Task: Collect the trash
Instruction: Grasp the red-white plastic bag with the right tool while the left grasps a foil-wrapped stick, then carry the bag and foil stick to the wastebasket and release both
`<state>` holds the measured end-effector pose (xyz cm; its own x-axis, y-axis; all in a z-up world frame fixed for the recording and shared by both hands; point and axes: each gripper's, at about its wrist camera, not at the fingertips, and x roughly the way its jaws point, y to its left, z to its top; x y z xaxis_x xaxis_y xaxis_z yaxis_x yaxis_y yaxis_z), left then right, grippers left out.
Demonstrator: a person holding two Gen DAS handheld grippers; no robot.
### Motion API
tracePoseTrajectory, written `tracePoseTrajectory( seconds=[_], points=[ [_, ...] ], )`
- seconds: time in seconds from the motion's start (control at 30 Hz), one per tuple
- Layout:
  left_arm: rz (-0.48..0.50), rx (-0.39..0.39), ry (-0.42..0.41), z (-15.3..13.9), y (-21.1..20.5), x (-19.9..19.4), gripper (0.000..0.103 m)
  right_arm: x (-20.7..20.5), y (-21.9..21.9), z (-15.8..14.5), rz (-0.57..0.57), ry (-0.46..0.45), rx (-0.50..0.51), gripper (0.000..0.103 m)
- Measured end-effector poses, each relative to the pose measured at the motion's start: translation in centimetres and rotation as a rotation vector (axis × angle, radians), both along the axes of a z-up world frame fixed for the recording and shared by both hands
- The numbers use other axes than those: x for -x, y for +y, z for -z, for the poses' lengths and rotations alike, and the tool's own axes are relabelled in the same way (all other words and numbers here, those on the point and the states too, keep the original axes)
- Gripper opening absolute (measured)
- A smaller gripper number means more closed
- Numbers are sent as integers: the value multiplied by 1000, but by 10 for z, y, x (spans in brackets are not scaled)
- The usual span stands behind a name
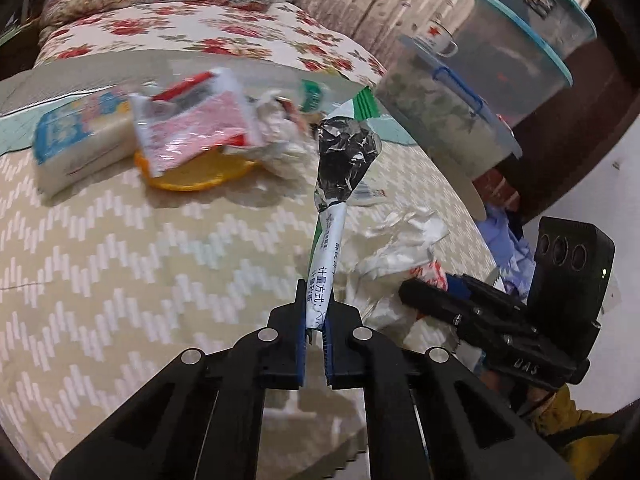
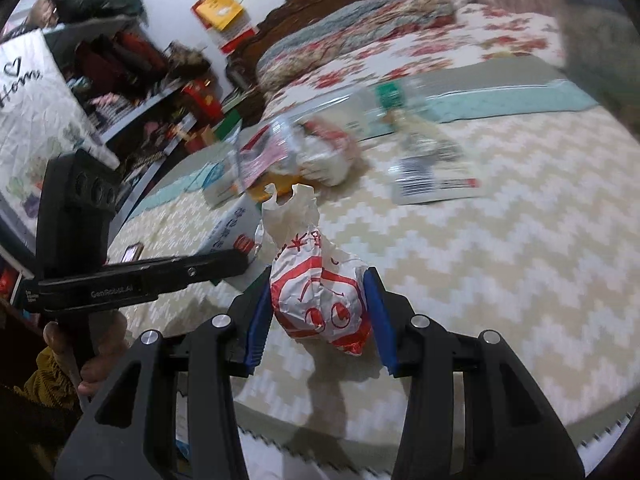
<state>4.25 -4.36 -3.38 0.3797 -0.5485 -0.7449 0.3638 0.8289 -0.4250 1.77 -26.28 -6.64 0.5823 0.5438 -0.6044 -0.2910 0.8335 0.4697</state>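
- Mid-collection, I'd say: both hands are loaded and the pile of trash on the bed (image 1: 120, 260) isn't cleared yet.
- The left hand-held gripper (image 1: 316, 320) is pinched right down on the white end of a long wrapper (image 1: 340, 168). The wrapper sticks up out of the jaws, twisted thin at the bottom and flaring into a crinkled silver-and-black foil top with a bit of green edge.
- The right hand-held gripper (image 2: 320, 308) sits about half open, its blue pads against the sides of a scrunched white plastic bag (image 2: 316, 288) with red print, handles poking up. That looks like the trash bag to me.
- From the left view the bag sits just right of the wrapper, low, with the right gripper's black body beside it.
- Next move, my guess: swing the wrapper over the bag's mouth and let go. Trouble is the bag looks balled up, so the opening may need teasing apart first.
- Beyond the wrapper there's more on the bed: a pink-and-red packet (image 1: 192, 128) on an orange lid (image 1: 192, 176), a blue-and-white tissue pack (image 1: 80, 136) left of that, crumpled white paper (image 1: 280, 136) in between.
- Stacked plastic tubs (image 1: 480, 92) stand to the right of the wrapper, not trash as far as I can tell.
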Motion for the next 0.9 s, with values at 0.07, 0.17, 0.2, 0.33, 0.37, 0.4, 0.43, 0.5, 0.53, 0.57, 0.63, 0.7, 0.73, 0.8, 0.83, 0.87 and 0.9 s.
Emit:
tracePoseTrajectory(
  seconds=[0.07,0.17,0.2,0.33,0.37,0.4,0.43,0.5,0.53,0.57,0.63,0.7,0.73,0.8,0.83,0.87,0.9],
  points=[
    [27,-11,8,-1,-15,0,6,5,-20,1,46,-5,-13,47],
    [73,-37,7,-1,-41,0,6,11,-49,2,114,-5,-36,47],
    [93,-50,4,-1,-54,0,6,12,-56,2,131,-4,-42,47],
    [160,-81,6,2,-88,-1,6,19,-91,5,210,0,-64,47],
    [177,-89,7,2,-99,-2,6,21,-100,5,228,1,-66,47],
    [191,-96,9,3,-107,-3,6,22,-107,6,242,2,-67,47],
    [208,-101,14,5,-119,-6,6,23,-115,7,258,5,-69,47],
    [235,-105,27,7,-139,-12,6,25,-129,8,287,7,-77,47],
    [251,-105,33,7,-150,-17,6,26,-137,8,301,5,-80,47],
    [266,-108,33,7,-159,-21,6,26,-145,8,318,2,-82,47],
    [293,-112,31,6,-181,-29,6,24,-162,9,350,3,-85,47],
    [316,-115,31,4,-202,-38,6,20,-173,10,374,8,-89,47],
    [329,-116,31,4,-214,-43,6,18,-184,12,396,13,-97,47],
    [349,-123,26,2,-233,-51,6,15,-201,13,428,15,-112,47],
    [360,-127,21,1,-247,-58,6,14,-210,13,447,13,-122,47],
    [366,-127,21,0,-253,-62,6,16,-216,13,462,10,-128,47],
    [372,-126,24,0,-263,-67,6,15,-224,13,479,7,-135,47]
  ],
)
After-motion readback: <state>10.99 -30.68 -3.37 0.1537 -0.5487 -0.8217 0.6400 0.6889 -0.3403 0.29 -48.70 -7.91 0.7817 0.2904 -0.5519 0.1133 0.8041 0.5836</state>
